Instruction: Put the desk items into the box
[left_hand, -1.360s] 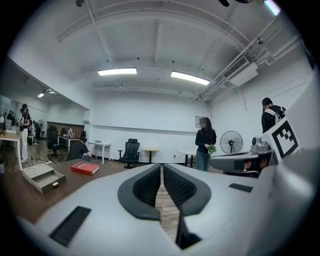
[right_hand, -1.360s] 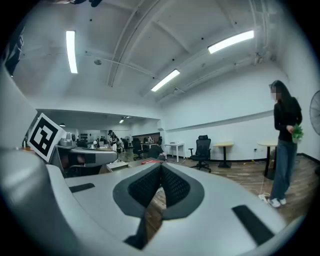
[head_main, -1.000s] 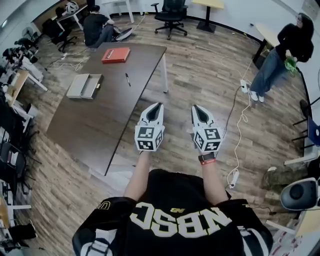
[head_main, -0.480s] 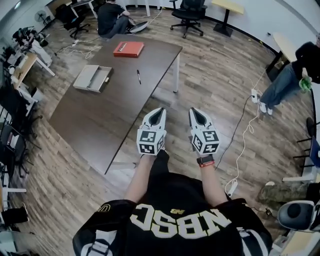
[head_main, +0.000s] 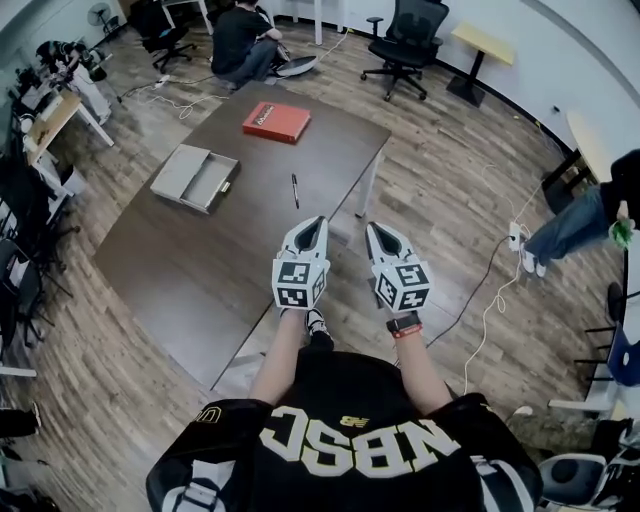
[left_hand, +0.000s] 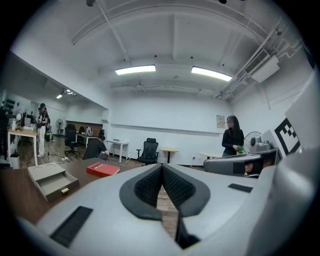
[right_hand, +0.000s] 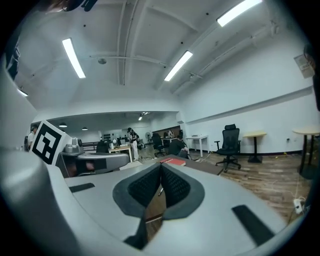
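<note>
Plainly I am at the approach: my left hand-held gripper (head_main: 315, 221) and right hand-held gripper (head_main: 374, 227), both clenched on nothing, hover by the table (head_main: 180, 260) edge, while the pen (head_main: 295, 190), red book (head_main: 276, 121) and open grey box (head_main: 195, 178) lie ahead, so next I should open one over the pen.
</note>
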